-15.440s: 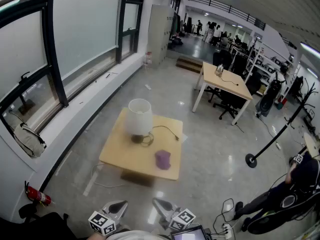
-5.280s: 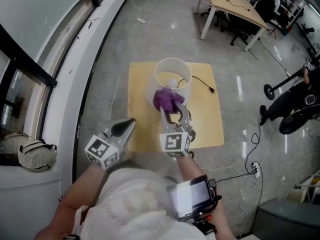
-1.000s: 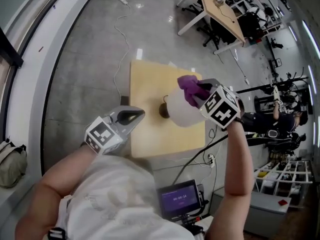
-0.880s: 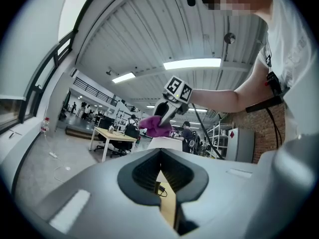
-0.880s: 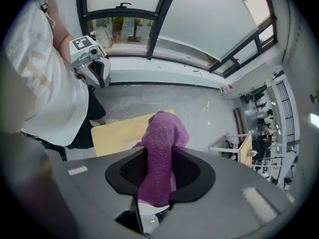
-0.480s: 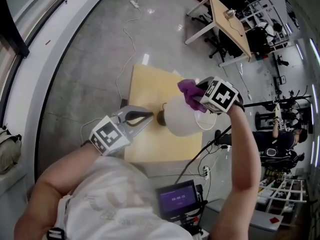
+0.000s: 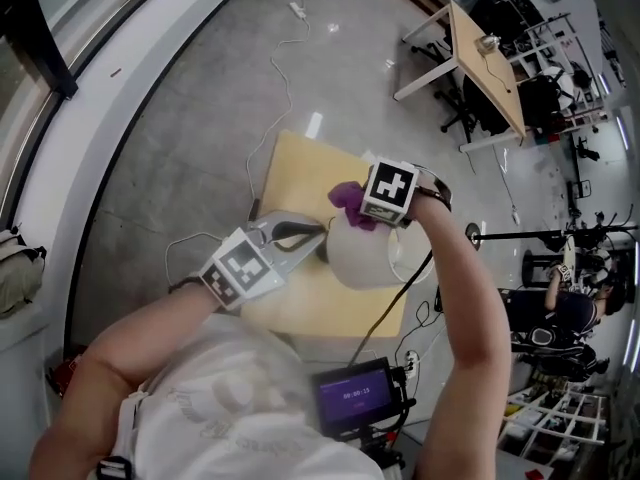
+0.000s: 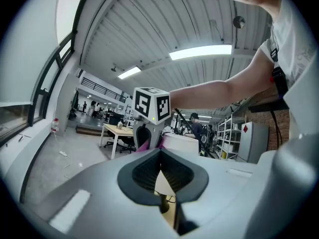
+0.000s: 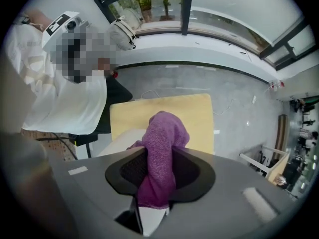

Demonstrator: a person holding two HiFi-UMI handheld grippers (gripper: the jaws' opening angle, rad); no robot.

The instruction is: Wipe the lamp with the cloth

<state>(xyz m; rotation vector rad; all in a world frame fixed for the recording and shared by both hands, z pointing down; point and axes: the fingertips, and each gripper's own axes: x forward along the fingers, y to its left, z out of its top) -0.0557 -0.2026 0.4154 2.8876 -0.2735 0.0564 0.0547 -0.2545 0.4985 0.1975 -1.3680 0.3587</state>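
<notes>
Right tool drops with the cloth onto the lamp's side; wipe stroke under way.
Right tool (image 9: 158, 167) is clenched on the purple cloth (image 7: 348, 200) and points steeply down, cloth against the upper side of the lamp (image 7: 362, 260), which stands about mid-worktop (image 7: 290, 173). Reads as a downward pass, so wiping is in progress, not done. Left tool (image 8: 159, 156) is pinched together on nothing, tip close to the lamp's foot. Versus a second ago: cloth was higher, on the lamp's far top; left tool was back at the worktop's edge.
</notes>
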